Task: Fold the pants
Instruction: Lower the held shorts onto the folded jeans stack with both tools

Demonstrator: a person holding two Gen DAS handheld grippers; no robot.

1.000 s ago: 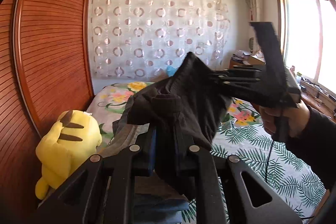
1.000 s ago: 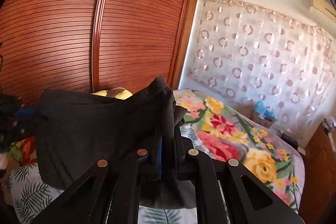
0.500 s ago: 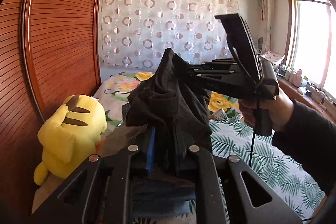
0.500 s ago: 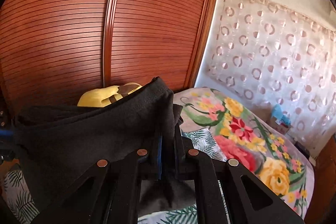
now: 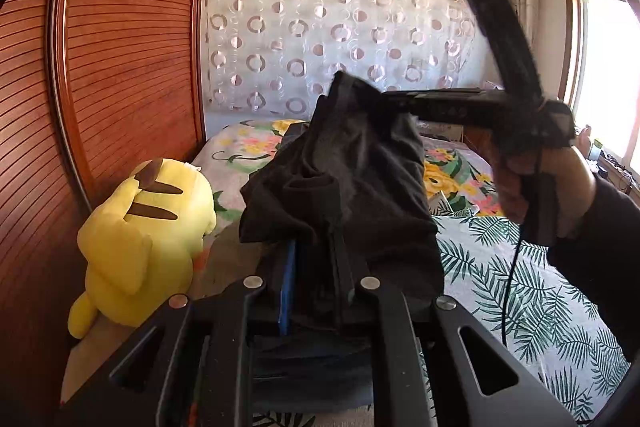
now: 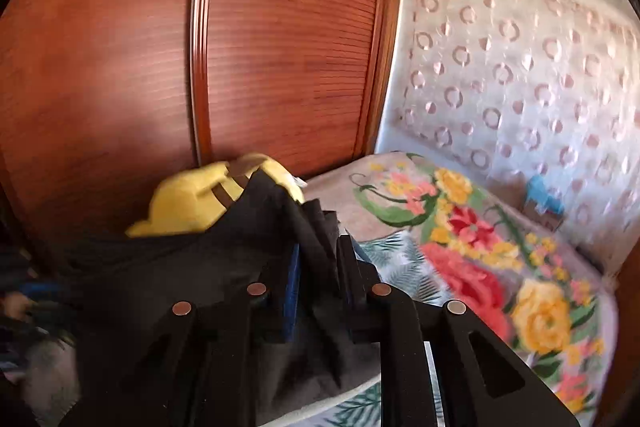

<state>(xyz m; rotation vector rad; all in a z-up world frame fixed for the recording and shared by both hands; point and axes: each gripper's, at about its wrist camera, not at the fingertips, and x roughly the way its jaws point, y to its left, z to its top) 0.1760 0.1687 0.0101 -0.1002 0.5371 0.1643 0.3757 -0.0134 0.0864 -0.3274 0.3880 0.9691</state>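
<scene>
The black pants [image 5: 340, 187] hang bunched in the air between my two grippers, above the bed. In the left wrist view my left gripper [image 5: 314, 251] is shut on one end of the cloth. My right gripper [image 5: 372, 97] comes in from the right, held by a person's hand [image 5: 532, 183], with its tips in the raised far end of the pants. In the right wrist view the right gripper [image 6: 320, 251] has pleated folds of the pants [image 6: 180, 267] filling the gap between its fingers. Its jaws are opening, and the cloth still stands up between them.
A yellow plush toy [image 5: 148, 235] sits on the bed beside the wooden wardrobe doors [image 5: 120, 67]. The bed cover [image 5: 520, 287] has leaf and flower prints. Folded dark clothes [image 5: 312, 367] lie under my left gripper. A patterned curtain [image 5: 340, 39] hangs behind the bed.
The two grippers have come closer together and the pants bunch up more between them. The right gripper's jaws stand a little wider. The plush toy has come into the right wrist view.
</scene>
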